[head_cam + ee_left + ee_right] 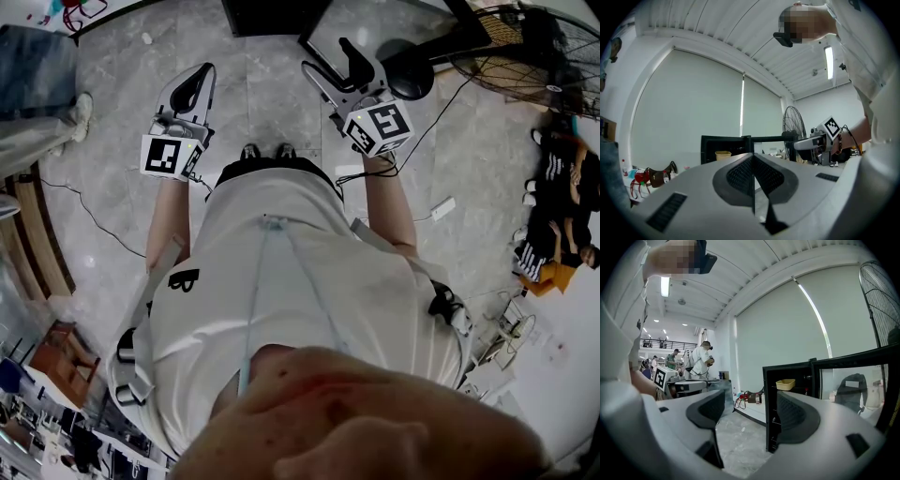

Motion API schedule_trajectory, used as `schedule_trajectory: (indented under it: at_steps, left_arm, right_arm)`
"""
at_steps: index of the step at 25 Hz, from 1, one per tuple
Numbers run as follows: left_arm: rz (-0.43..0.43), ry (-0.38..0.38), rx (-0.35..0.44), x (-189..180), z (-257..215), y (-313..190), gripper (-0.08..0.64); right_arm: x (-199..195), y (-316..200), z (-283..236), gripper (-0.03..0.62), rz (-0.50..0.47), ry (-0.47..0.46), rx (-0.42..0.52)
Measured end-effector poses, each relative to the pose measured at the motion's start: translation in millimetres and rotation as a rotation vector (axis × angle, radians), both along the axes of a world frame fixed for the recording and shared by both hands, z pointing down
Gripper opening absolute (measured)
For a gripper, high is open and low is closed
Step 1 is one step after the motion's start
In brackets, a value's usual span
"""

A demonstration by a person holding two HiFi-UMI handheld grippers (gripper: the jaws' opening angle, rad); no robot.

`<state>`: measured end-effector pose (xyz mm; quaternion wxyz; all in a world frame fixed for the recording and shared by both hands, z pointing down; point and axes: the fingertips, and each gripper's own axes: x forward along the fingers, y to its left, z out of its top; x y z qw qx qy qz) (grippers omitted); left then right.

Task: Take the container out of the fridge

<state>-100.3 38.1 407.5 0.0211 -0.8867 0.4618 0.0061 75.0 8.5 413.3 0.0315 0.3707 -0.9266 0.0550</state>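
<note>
A small black fridge (769, 404) stands open on the floor ahead of me, its glass door (853, 385) swung out to the right. On an upper shelf inside sits a yellow container (785, 384), which the left gripper view shows as the yellow container (723, 155) in the fridge (710, 145). My right gripper (752, 411) is open with nothing between its jaws and is some way short of the fridge. My left gripper (753, 183) is shut and empty. In the head view, the left gripper (192, 84) and right gripper (336, 64) are held out at waist height over grey floor.
A large standing fan (534, 47) is at the right. Seated people (562, 216) are against the right wall, and a power strip (441, 208) with cables lies on the floor. Bags and bottles (747, 398) sit along the wall left of the fridge. A person (701, 359) stands at the back.
</note>
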Motion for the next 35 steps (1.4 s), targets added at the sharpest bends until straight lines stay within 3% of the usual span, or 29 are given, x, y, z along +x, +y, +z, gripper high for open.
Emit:
schedule_trajectory:
  at_steps: [11,18,23,35]
  left_arm:
    - [-0.009,-0.003,0.0,-1,2,3,0.009]
    - [-0.069,-0.035,0.011,11,4,1,0.009]
    - [-0.069,-0.117,0.023,28,17,5,0.009]
    - [-0.102,-0.059,0.033,34,12,-6,0.009]
  right_arm:
    - [-3,4,3,0.33,-0.014,0.013,-0.004]
    - [20,0,8,0.33,-0.043,0.011,-0.009]
    - [26,-2,18,0.33,-0.081,0.006,-0.012]
    - [39,-14,15,0.33,-0.101,0.008,-0.019]
